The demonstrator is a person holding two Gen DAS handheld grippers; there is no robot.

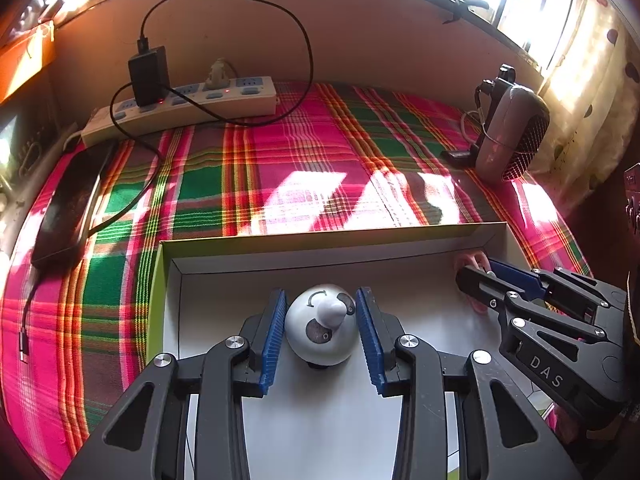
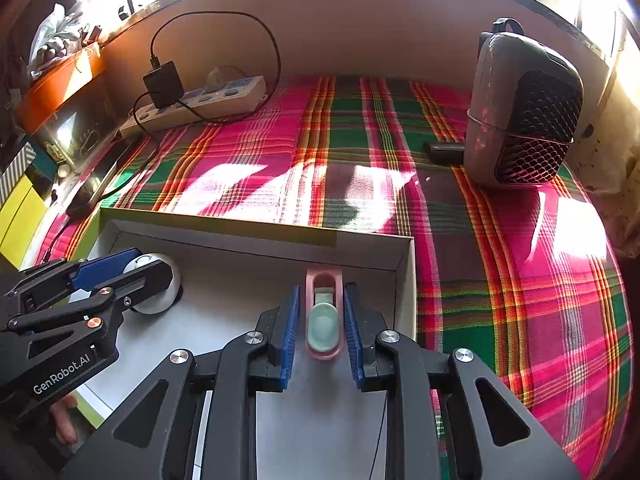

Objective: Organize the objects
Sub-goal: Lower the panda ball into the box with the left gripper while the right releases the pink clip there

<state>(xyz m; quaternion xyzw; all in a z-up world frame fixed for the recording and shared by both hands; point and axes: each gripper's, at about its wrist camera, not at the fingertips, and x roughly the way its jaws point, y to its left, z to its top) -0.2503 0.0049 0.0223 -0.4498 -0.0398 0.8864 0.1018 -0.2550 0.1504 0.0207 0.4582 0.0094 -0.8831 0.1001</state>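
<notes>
Box on the plaid worktop holds both things: my left gripper straddles the round panda toy, jaws released, while my right gripper flanks the pink clip lengthwise, barely parted.

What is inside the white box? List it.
Inside the white box: a white panda-faced toy between the left tool pads, and a pink-and-green item between the right tool pads. The box's near part is hidden by both tools.
</notes>
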